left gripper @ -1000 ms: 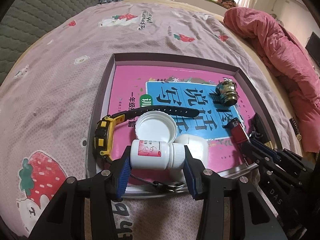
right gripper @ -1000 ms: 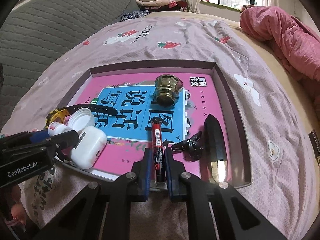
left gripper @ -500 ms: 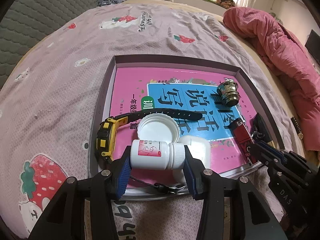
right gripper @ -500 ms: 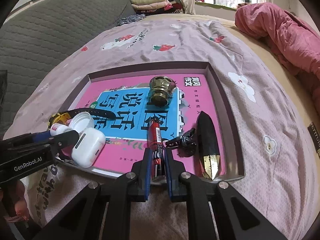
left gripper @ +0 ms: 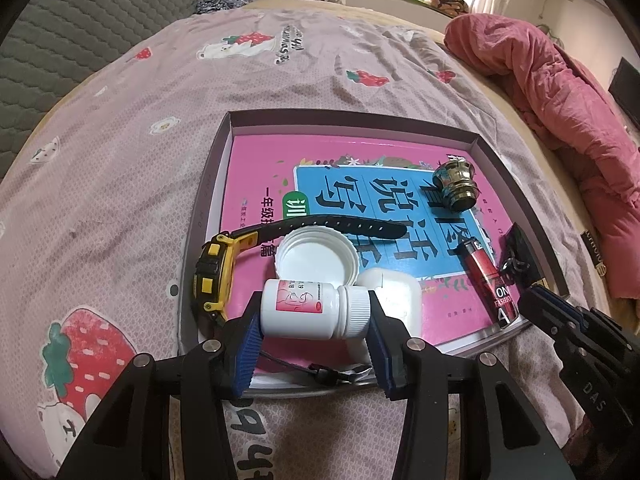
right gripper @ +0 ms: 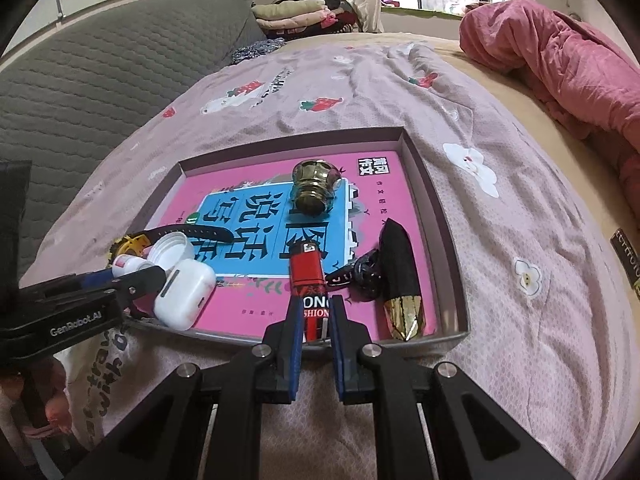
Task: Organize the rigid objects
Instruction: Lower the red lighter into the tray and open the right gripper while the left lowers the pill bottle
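Observation:
A shallow tray (left gripper: 348,118) on the bed holds a pink book (left gripper: 260,168). My left gripper (left gripper: 315,308) is shut on a white pill bottle (left gripper: 296,308), held sideways over the tray's near left corner. Beside the bottle lie a yellow-and-black watch (left gripper: 212,272), a white cap (left gripper: 316,258) and a white earbud case (left gripper: 400,292). My right gripper (right gripper: 316,312) is shut on a red lighter (right gripper: 308,276) at the tray's near edge (right gripper: 440,220). The lighter's far end points over the book.
A brass knob (right gripper: 314,190) rests on the book's far side. A black gold-tipped piece (right gripper: 400,272) and a black clip (right gripper: 360,272) lie right of the lighter. A pink quilt (right gripper: 560,60) is bunched at the far right, with a grey cushion (right gripper: 100,80) on the left.
My right gripper has drawn slightly back and up with the red lighter in it and rolled a little. The left gripper and the pill bottle have stayed put.

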{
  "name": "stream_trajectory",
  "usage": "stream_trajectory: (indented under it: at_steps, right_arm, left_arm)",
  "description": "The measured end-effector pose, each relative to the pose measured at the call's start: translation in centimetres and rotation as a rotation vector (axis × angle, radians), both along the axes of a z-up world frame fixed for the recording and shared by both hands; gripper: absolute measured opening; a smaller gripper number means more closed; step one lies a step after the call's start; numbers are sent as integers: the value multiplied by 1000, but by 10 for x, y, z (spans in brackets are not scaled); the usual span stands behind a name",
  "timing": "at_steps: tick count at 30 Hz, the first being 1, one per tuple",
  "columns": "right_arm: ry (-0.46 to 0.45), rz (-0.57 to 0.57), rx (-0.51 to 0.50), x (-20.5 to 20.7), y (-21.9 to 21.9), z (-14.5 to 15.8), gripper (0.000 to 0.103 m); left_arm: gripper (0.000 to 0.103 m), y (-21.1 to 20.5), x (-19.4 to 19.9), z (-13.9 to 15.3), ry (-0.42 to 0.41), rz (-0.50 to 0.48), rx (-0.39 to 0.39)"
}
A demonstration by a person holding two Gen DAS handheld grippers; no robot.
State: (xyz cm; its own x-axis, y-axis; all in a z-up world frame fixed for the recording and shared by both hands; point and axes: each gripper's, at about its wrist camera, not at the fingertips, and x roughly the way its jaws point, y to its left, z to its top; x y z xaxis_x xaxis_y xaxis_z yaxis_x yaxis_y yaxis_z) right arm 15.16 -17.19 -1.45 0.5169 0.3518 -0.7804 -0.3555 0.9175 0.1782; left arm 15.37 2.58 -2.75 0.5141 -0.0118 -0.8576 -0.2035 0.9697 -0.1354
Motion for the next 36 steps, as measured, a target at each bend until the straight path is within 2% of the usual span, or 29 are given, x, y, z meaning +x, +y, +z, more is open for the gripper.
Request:
stream_trajectory:
  at_steps: [9,24,29,36]
  right_arm:
    - [-5,23,4,-7,7,5,13]
    - [-13,-6,-20,-6,5,8,13]
    - [-19,-4,-24,-7,6,10,14]
    - [-28,-3,-31,-8,7,12,19]
  left_arm:
    - [49,2,0,0,8,4,-10]
    - [50,3,-5,0,-1,-2,-36]
    - [57,2,-7,4,-19,-6,-42]
    - [58,1,-8,9,-40,-6,-41]
